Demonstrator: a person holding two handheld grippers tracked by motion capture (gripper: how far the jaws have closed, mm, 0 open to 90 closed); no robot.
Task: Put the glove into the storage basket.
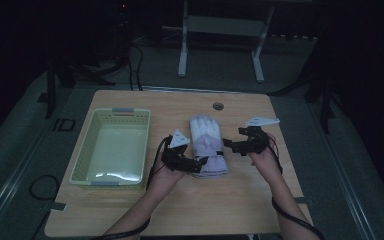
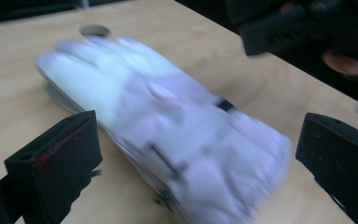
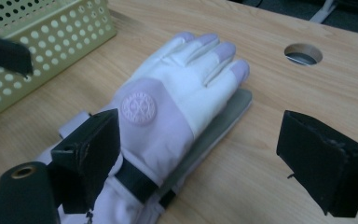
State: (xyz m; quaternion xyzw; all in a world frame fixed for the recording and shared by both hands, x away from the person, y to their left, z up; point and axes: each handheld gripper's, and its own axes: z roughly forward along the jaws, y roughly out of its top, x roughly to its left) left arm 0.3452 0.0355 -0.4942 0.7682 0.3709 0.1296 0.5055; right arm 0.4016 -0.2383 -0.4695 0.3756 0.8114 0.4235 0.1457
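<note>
High view: a wooden tabletop [image 1: 130, 210] carries 1 pale green perforated basket [image 1: 86, 150] at the left and 1 white and lilac glove [image 1: 207, 145] near the centre, fingers pointing away from the person, cuff toward the person. A round hole [image 1: 218, 106] sits in the tabletop just beyond the glove's fingertips. The left claw [image 1: 196, 162] lies at the cuff's left edge, held by the left hand [image 1: 166, 172]; the right claw [image 1: 232, 145] sits just beside the glove's right edge at wrist height, held by the right hand [image 1: 264, 156]. Left gripper view: the left claw [image 2: 196, 154] is released, its 2 black jaws set wide apart on either side of the glove [image 2: 168, 126], which lies flat on the tabletop [image 2: 23, 107] and appears blurred; whether either jaw touches the fabric cannot be told. Right gripper view: the right claw [image 3: 214, 154] is likewise released, jaws spread wide. One jaw overlaps the glove's [image 3: 168, 107] cuff area near a dark strap [image 3: 133, 179]; the other stands over bare tabletop [image 3: 270, 93], apart from the glove. A round embossed badge [image 3: 139, 107] marks the back of the glove. The basket [image 3: 51, 42] stands near the glove's fingers, and the hole [image 3: 303, 53] lies beyond the fingertips.
</note>
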